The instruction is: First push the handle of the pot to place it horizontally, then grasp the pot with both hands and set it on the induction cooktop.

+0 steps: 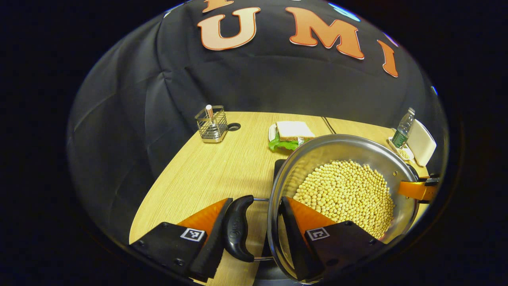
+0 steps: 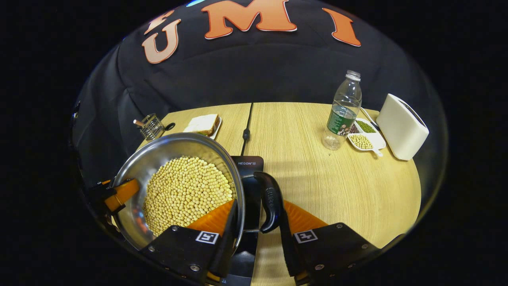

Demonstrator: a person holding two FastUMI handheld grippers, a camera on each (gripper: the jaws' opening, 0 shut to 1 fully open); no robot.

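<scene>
Pot: round steel pot of yellow beans [image 1: 341, 190], lower right, over black induction cooktop [image 2: 248, 165].
Left claw [image 1: 252, 228]: straddling black side handle [image 1: 237, 228] and rim.
Right claw [image 2: 258, 216]: likewise.
Progress: I judge handle levelled; pot probably not yet set down.

A: Left claw [image 1: 254, 232]?
B: Fingers straddle pot [image 1: 337, 186] rim and side handle, one inside, one outside.
A: Right claw [image 2: 258, 234]?
B: Same, opposite side. Clamped? Can't tell.
</scene>
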